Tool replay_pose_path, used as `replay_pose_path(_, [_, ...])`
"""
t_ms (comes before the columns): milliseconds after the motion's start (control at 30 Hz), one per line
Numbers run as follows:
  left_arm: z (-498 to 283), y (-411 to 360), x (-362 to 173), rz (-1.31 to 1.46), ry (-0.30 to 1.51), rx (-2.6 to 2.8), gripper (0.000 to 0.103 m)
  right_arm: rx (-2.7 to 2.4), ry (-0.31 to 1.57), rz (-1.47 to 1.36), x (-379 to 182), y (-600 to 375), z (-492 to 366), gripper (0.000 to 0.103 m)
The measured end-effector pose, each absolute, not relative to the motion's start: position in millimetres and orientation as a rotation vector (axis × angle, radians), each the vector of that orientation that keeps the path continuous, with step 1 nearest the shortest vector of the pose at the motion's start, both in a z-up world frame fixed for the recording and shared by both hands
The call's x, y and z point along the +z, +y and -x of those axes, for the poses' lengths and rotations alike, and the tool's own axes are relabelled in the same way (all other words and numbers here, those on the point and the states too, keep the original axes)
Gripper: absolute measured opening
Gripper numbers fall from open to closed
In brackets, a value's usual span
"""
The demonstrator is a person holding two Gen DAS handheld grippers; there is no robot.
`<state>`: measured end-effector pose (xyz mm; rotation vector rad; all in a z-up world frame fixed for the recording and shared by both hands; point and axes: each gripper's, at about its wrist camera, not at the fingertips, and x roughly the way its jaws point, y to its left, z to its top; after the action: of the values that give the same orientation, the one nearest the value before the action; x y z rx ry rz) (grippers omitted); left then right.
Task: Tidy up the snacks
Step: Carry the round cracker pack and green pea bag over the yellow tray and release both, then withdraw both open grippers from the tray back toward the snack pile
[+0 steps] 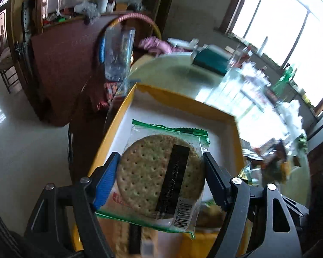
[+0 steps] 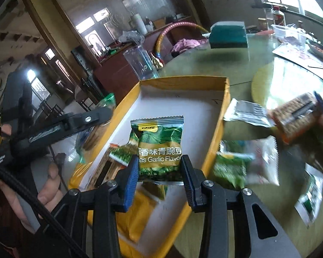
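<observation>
The left gripper (image 1: 161,178) clamps a cracker pack (image 1: 161,172) and the right gripper (image 2: 159,167) a pea packet (image 2: 159,148) over the yellow box (image 2: 225,111), which already holds a few snacks; loose packets (image 2: 245,165) wait on the surface (image 2: 215,64) to its right.

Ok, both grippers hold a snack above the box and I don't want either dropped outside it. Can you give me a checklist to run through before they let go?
1. Left gripper has its load: ok, shut on the cracker packet.
2. Right gripper has its load: ok, shut on the green pea packet.
3. Cracker packet is over the box: ok, white floor shows behind it.
4. Pea packet is over the box: ok, inside the yellow walls.
5. Free floor for both: ok, the far half is bare.
6. How high each packet hangs above the floor: cannot tell.
</observation>
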<state>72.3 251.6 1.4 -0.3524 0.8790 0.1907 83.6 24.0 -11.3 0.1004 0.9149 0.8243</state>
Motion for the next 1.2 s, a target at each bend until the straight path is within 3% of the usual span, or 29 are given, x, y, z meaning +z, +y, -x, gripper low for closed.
replay_pose_path(400, [-103.5, 257.9, -26.3, 0.388, 1.034, 0.198, 0.079, 0.745, 0.971, -0.060, -33.9, 48.7, -105.2, 0.041])
replay_pose_path(500, [-102.3, 250.1, -27.0, 0.326, 1.042, 0.234, 0.079, 0.769, 0.960, -0.091, -30.8, 43.8, -101.2, 0.059])
replay_pose_path(600, [-90.5, 237.4, -17.4, 0.279, 0.987, 0.248, 0.079, 0.792, 0.927, -0.109, -22.8, 36.6, -92.5, 0.064])
replay_pose_path(700, [-69.0, 222.4, -1.7, 0.248, 0.883, 0.267, 0.083, 0.782, 0.882, -0.134, -11.7, 18.5, -80.3, 0.081])
replay_pose_path(900, [-24.4, 191.7, 17.3, 0.299, 0.704, 0.267, 0.083, 0.710, 0.838, -0.215, 0.8, -39.0, -55.2, 0.085])
replay_pose_path(1200, [-2.7, 123.5, 43.2, 0.189, 0.641, 0.196, 0.083, 0.601, 0.884, -0.282, -12.2, -110.6, -39.6, 0.090])
